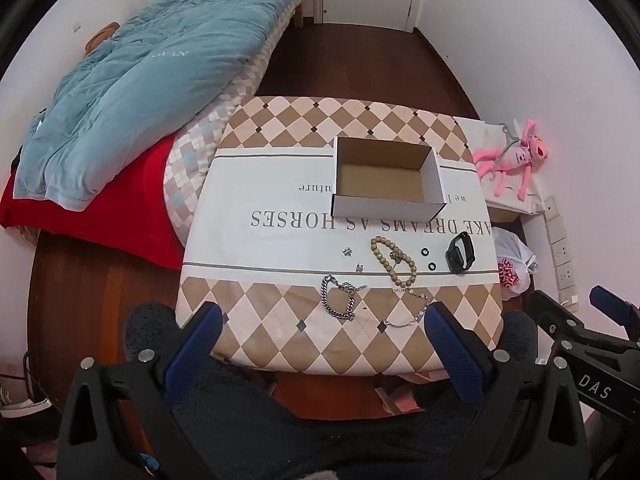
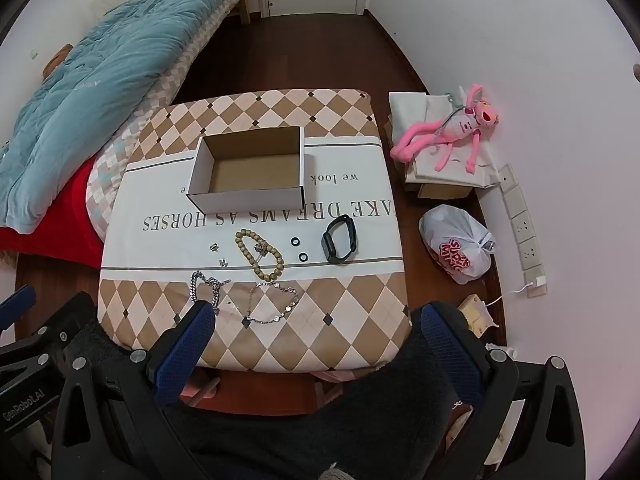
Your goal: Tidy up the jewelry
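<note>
Left wrist view looks down over a worktop (image 1: 280, 344) covered in a tan-and-cream diamond-patterned cloth with printed lettering, and the left gripper (image 1: 323, 334) hangs at its near edge with the jaws spread wide and nothing between them; the right gripper (image 2: 313, 330), seen from its own camera, is likewise wide open and empty just short of the same edge, so both seem parked ahead of a first pick. An open white cardboard box with a brown inside (image 1: 386, 178) stands empty toward the far side of the worktop, probably the place the pieces are meant to go. Between it and the grippers the jewelry lies loose and spread out, each piece apart enough to be taken singly: a heavy silver curb-link chain bracelet (image 1: 340, 296) and a thin silver bracelet with small round stations (image 2: 276, 300) nearest, a loop of tan wooden beads (image 1: 394, 256) with a small dark charm lying inside it, two small silver earrings (image 1: 352, 258), two small black rings (image 1: 427, 258), and a black smartwatch with a looped band (image 2: 339, 239) at the right. Nothing is in the box yet, so I judge the task barely begun; the thin chain will likely be hardest to pinch off the soft cloth
</note>
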### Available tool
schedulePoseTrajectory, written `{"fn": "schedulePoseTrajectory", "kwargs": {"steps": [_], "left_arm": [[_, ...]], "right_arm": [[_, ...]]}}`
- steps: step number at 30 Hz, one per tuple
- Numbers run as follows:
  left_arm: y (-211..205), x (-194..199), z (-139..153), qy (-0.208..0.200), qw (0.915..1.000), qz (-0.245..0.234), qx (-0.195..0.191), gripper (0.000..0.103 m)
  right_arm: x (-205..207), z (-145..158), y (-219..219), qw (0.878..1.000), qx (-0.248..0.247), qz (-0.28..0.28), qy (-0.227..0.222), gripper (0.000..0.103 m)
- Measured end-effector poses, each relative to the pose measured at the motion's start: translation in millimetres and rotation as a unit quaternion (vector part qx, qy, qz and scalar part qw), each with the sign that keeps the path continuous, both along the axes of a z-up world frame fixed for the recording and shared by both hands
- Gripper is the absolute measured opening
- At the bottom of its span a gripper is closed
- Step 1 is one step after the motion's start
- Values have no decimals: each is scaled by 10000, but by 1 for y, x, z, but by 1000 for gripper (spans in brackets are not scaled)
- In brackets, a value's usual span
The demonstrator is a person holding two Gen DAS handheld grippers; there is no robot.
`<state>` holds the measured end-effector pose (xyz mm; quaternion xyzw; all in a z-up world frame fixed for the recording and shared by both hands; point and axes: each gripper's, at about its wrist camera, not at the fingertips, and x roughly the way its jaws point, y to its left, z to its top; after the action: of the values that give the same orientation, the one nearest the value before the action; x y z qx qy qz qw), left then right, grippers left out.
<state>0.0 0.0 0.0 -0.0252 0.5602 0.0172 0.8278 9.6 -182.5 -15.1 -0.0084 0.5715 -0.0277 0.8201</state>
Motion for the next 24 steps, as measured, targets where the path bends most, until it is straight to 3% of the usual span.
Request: {"fn": "schedulePoseTrajectory", "kwargs": {"steps": [24], "left_arm": [[0,5,8,-34,10000,-4,18,103]], "right_arm": [[-1,0,-3,10000,28,1,-18,103]]}}
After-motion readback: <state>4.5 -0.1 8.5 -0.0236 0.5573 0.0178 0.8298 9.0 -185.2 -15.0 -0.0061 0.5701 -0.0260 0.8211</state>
